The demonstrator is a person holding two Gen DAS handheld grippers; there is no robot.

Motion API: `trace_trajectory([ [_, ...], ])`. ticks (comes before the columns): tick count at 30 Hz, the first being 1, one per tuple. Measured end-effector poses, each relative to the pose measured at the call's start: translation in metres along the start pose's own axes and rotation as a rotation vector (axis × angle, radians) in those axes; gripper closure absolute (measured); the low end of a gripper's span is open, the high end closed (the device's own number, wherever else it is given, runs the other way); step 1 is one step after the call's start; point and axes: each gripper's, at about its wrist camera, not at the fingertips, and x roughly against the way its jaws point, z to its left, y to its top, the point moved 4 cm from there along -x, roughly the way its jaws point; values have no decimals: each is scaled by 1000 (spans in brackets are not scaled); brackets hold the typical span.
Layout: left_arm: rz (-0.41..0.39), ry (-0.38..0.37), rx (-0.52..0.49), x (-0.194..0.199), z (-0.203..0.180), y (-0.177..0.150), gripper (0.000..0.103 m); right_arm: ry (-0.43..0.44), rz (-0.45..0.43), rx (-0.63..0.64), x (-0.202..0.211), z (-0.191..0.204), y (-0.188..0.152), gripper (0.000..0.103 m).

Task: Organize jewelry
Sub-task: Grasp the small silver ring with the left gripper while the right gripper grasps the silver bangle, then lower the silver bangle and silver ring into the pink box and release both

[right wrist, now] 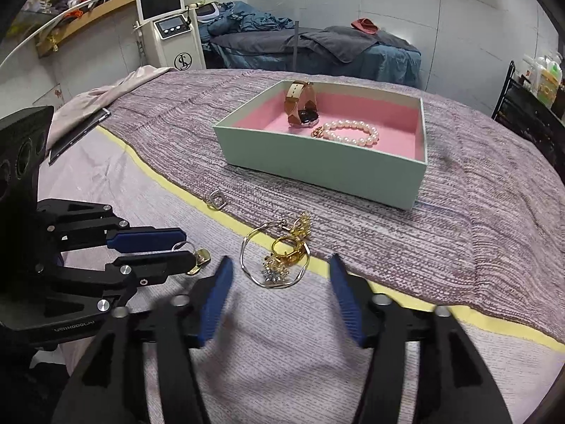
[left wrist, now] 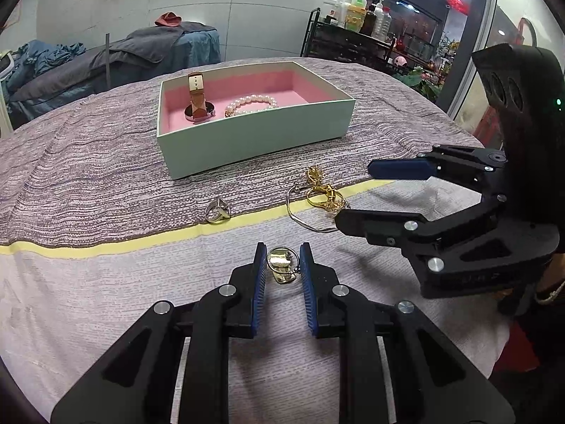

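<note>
A pale green box (left wrist: 261, 137) with pink lining holds a brown-strap watch (left wrist: 198, 100) and a pearl bracelet (left wrist: 251, 104); it also shows in the right wrist view (right wrist: 317, 166). My left gripper (left wrist: 282, 263) has its jaws narrowly apart around a gold ring piece (left wrist: 280, 265) on the cloth, pads beside it; I cannot tell if they touch it. My right gripper (right wrist: 280, 275) is open wide, just short of a pile of gold rings and a thin bangle (right wrist: 282, 258). The pile shows in the left wrist view (left wrist: 317, 198). A single ring (left wrist: 218, 212) lies near the yellow stripe.
The striped purple cloth (left wrist: 88, 176) covers the table, with a yellow band (left wrist: 141, 240) across it. A tablet (right wrist: 79, 130) lies at the left edge. A massage bed (right wrist: 310, 49), a machine (right wrist: 173, 35) and a bottle shelf (left wrist: 353, 28) stand behind.
</note>
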Motion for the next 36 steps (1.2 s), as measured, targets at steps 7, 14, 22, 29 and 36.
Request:
trace_trajectory([
  [7, -14, 11, -3, 3, 1, 2, 83, -25, 82, 47, -25, 5, -1, 41],
  [14, -16, 27, 36, 6, 16, 2, 83, -15, 98, 63, -35, 10, 4, 53],
  [22, -24, 23, 29, 6, 15, 5, 83, 33, 85, 29, -32, 9, 8, 55],
  [29, -45, 21, 39, 13, 20, 11, 83, 116, 33, -12, -11, 12, 17, 55],
  [36, -58, 20, 47, 18, 25, 17, 83, 102, -21, 27, 8, 16, 28, 55],
])
